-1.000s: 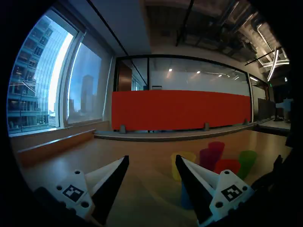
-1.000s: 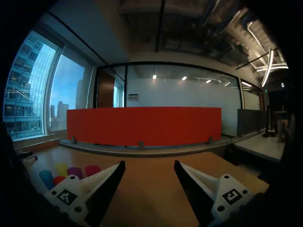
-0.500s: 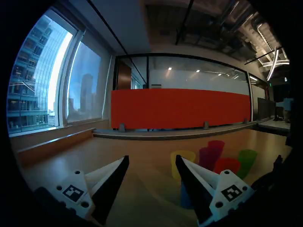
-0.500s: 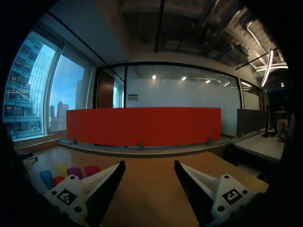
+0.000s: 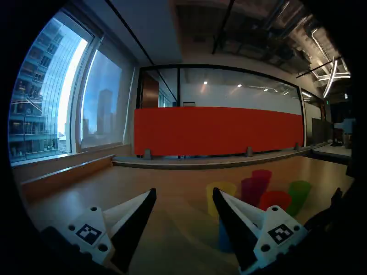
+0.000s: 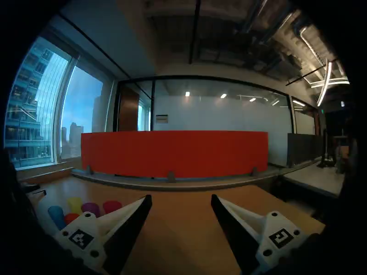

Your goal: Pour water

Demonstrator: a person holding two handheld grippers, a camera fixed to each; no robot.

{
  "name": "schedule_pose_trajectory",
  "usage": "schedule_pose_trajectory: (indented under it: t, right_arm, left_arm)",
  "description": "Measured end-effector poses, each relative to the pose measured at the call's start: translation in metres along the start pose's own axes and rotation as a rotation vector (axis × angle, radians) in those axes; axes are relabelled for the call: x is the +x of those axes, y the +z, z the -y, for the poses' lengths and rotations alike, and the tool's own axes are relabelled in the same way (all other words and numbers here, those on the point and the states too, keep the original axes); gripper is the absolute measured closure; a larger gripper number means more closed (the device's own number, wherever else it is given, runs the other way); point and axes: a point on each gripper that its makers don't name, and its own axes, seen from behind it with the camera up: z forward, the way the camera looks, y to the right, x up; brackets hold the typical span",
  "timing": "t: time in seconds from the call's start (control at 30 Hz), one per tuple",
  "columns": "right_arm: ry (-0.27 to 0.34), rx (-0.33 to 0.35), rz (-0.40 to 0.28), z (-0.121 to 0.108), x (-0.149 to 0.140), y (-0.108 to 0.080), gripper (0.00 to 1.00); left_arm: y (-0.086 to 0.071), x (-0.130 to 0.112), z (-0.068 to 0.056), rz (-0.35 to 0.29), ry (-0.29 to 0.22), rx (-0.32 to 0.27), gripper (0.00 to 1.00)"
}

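Several plastic cups stand together on the wooden table: a yellow cup, a purple cup, a pink cup, a red cup, a green cup and a blue cup partly hidden behind the right finger. My left gripper is open just left of and in front of them, holding nothing. In the right gripper view the same cups, blue, yellow, purple and pink, sit at the lower left. My right gripper is open and empty over bare table.
A red partition runs along the table's far edge on a grey rail. Large windows and a wooden sill line the left side. A glass-walled room lies behind. Another desk stands at the right.
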Motion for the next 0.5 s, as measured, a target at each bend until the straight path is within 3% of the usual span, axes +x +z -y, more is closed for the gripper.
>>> schedule_pose_trajectory:
  t: [0.5]
  right_arm:
    - [-0.018,0.038,-0.023,0.0034,0.0032,-0.006,0.0]
  left_arm:
    - [-0.0001,0.0,0.0001,0.0,0.0,0.0,0.09]
